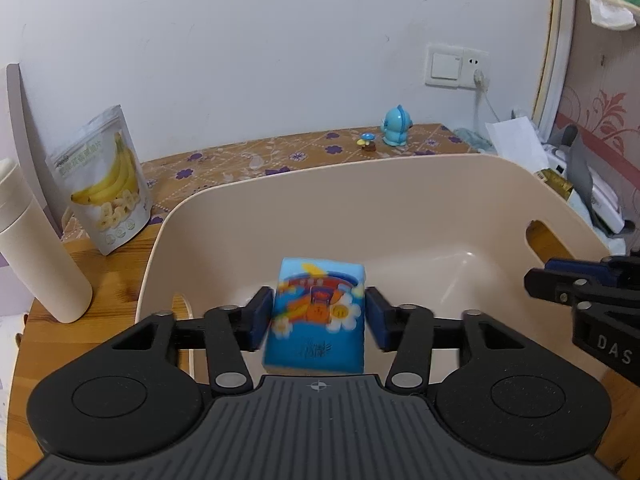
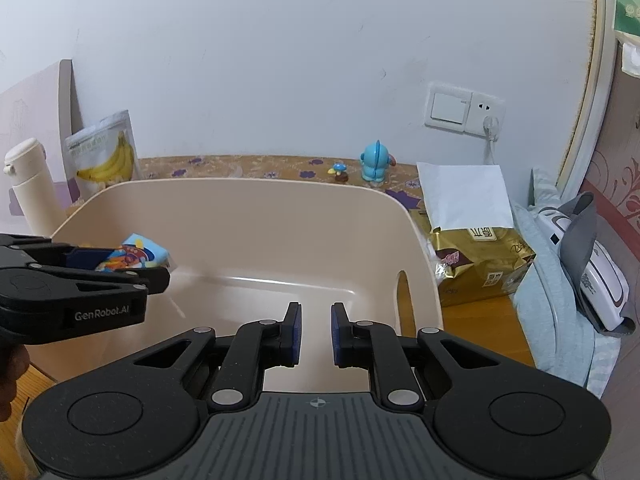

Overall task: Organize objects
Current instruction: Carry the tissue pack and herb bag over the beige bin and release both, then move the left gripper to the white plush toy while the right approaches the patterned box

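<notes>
My left gripper [image 1: 316,316] sits around a blue printed packet [image 1: 318,316] over the inside of the beige plastic bin [image 1: 360,184]. The left pad touches the packet; a thin gap shows at the right pad, and the packet looks blurred. In the right wrist view the left gripper [image 2: 132,268] shows at the left with the packet [image 2: 138,254] between its fingers. My right gripper [image 2: 316,332] hangs over the bin's near rim [image 2: 420,264], jaws slightly apart and empty.
A banana chips pouch [image 1: 104,184] and a cream bottle [image 1: 36,252] stand left of the bin. A blue toy figure [image 1: 396,126] and small mushroom ornament [image 1: 367,142] sit by the wall. A gold snack bag [image 2: 480,264] and white paper [image 2: 464,192] lie right of the bin.
</notes>
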The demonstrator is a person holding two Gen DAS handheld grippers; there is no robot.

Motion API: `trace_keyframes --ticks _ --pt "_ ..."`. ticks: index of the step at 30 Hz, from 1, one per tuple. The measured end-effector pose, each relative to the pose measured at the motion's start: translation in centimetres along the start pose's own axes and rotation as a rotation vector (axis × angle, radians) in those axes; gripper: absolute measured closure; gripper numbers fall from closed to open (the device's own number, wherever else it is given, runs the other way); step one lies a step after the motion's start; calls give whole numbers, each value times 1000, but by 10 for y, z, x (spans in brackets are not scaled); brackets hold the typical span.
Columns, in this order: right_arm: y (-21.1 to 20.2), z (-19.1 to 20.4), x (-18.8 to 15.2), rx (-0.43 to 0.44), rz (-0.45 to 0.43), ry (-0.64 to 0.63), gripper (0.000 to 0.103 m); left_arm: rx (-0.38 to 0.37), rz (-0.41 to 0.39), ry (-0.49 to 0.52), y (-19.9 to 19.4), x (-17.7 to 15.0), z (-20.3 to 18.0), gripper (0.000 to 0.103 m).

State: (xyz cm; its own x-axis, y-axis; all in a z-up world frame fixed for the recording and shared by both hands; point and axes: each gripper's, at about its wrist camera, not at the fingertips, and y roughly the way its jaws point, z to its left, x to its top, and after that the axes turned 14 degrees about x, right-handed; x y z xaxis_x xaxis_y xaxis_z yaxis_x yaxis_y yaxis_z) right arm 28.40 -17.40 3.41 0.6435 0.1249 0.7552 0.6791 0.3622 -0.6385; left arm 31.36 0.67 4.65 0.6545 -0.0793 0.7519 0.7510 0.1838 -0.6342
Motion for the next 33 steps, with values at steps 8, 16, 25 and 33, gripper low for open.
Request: trace_keyframes --ticks 8,16,25,33 --pt "-13 -3 -3 -2 -21 23 47 18 -33 -31 -15 1 6 22" --pt "-38 -1 -7 7 -54 46 3 31 -69 -58 -37 -4 19 18" --pt "-64 5 -18 0 -83 67 0 45 -109 -71 -70 -16 33 16" --pt "-86 10 -39 -12 -92 81 0 47 -123 -71 -93 -38 40 15"
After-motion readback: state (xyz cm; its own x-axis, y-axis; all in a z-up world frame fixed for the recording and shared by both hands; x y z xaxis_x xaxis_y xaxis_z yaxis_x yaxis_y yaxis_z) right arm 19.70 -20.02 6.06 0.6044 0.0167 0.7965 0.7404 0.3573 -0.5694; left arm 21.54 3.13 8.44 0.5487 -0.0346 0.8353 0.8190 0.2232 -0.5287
